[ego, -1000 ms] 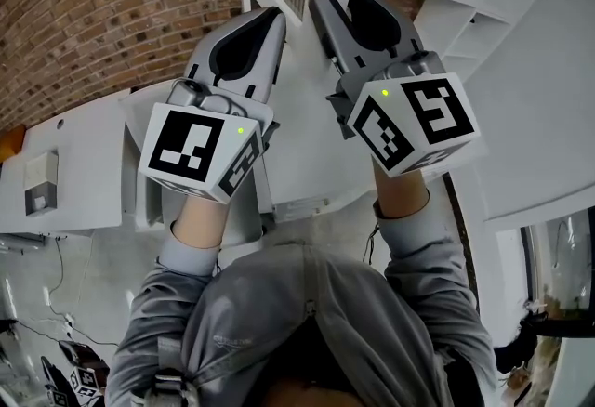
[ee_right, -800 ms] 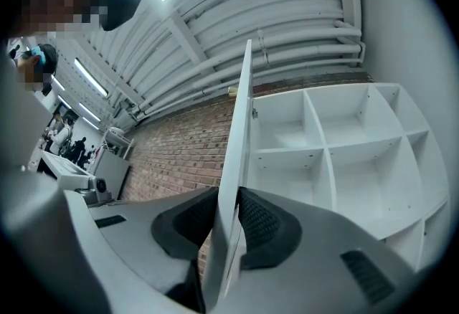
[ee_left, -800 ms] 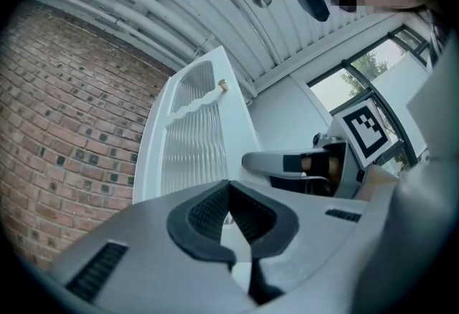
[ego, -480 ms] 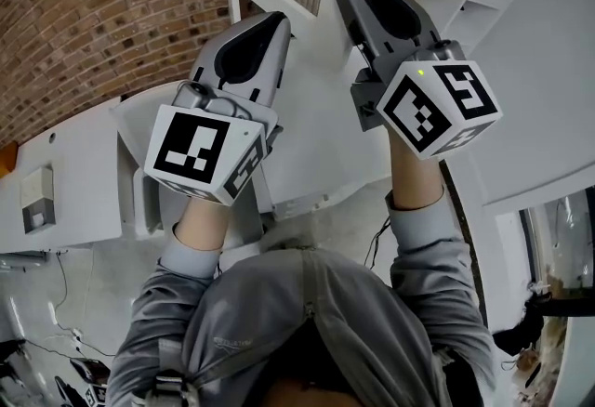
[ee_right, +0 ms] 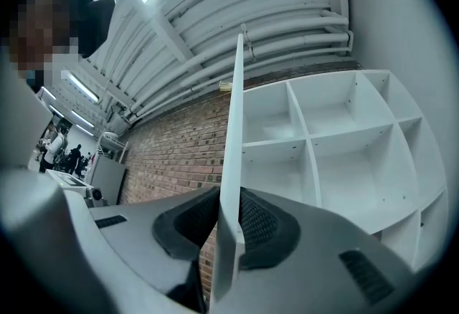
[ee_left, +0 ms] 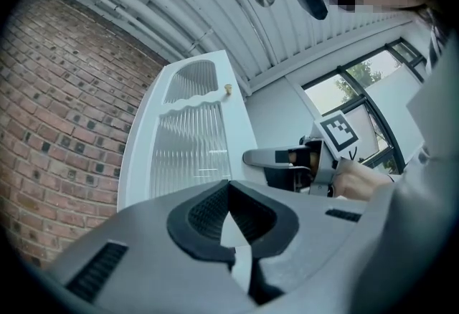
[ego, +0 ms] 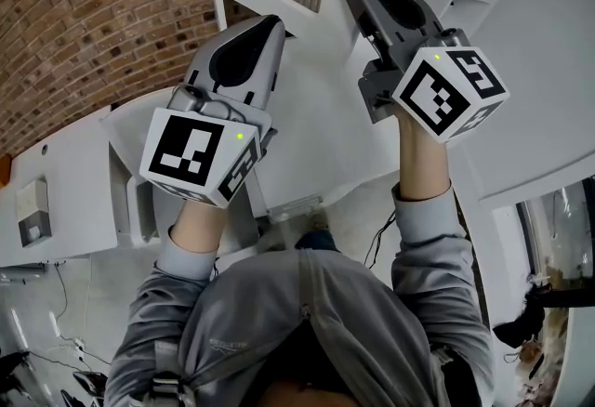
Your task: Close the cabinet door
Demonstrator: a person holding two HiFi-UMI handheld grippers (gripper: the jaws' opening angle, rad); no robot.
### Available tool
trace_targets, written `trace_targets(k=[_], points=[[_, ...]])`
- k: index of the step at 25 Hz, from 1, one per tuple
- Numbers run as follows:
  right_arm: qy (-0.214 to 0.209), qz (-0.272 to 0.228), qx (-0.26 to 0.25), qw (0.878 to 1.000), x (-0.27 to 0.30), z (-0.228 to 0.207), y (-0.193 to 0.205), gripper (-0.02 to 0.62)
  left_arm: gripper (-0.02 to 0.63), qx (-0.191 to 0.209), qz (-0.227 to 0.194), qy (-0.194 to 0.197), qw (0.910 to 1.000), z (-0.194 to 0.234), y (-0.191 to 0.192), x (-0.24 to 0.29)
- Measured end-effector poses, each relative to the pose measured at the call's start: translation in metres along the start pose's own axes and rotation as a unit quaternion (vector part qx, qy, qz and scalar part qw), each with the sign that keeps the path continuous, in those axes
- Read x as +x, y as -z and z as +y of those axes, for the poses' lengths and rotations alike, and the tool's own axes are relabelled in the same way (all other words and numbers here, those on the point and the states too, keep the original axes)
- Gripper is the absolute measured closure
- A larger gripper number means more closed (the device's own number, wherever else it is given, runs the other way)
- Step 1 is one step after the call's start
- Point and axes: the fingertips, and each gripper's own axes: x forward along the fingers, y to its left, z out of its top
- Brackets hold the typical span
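Right gripper view: the door (ee_right: pixel 231 148) stands edge-on between the jaws of the right gripper (ee_right: pixel 228 218). Both pads press on its free edge, and the jaws have just been closing onto it.
Left gripper view: the left gripper (ee_left: pixel 229 194) has its jaws together with nothing between them. Beyond its tip are the door's ribbed-glass front and small knob (ee_left: pixel 227 89), with the right gripper on the door's far edge.
Head view: both grippers are raised toward the white door. The left one is close in front of the panel below the glass, but I cannot tell whether it touches.
Cabinet: the shelves (ee_right: pixel 337 133) lie fully exposed to the right of the door's edge, and nothing is visible in the compartments.
Door position: open, swung well out from the cabinet front and far from flush with it.
Done so far: a grip has been taken on the door's free edge. That appears to be all.
Left to do: the whole swing. The door has to come round until it lies flat over the shelves, and then the right gripper must let go.
Progress: early, by my reading. The door is held ready but not yet closed.
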Motion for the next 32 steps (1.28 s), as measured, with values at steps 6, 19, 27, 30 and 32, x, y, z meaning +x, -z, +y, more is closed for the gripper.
trace_targets(k=[6, 19, 27, 30, 32], points=[[-0.031, 0.001, 0.011, 0.999, 0.001, -0.021, 0.003, 0.508, 0.600, -0.007, -0.004, -0.006, 0.9999, -0.003, 0.012, 0.022], [-0.110, -0.003, 0.032, 0.993, 0.009, -0.069, 0.011, 0.506, 0.600, 0.004, 0.008, -0.036, 0.9993, -0.008, 0.039, 0.090], [-0.144, -0.001, 0.047, 0.988, 0.024, -0.100, 0.020, 0.503, 0.600, 0.011, 0.014, -0.053, 0.9984, -0.002, 0.053, 0.119], [-0.160, 0.001, 0.053, 0.986, 0.031, -0.111, 0.022, 0.500, 0.600, 0.012, 0.015, -0.057, 0.9982, 0.000, 0.057, 0.130], [-0.170, 0.003, 0.055, 0.984, 0.036, -0.117, 0.024, 0.499, 0.600, 0.013, 0.017, -0.061, 0.9979, 0.002, 0.060, 0.137]])
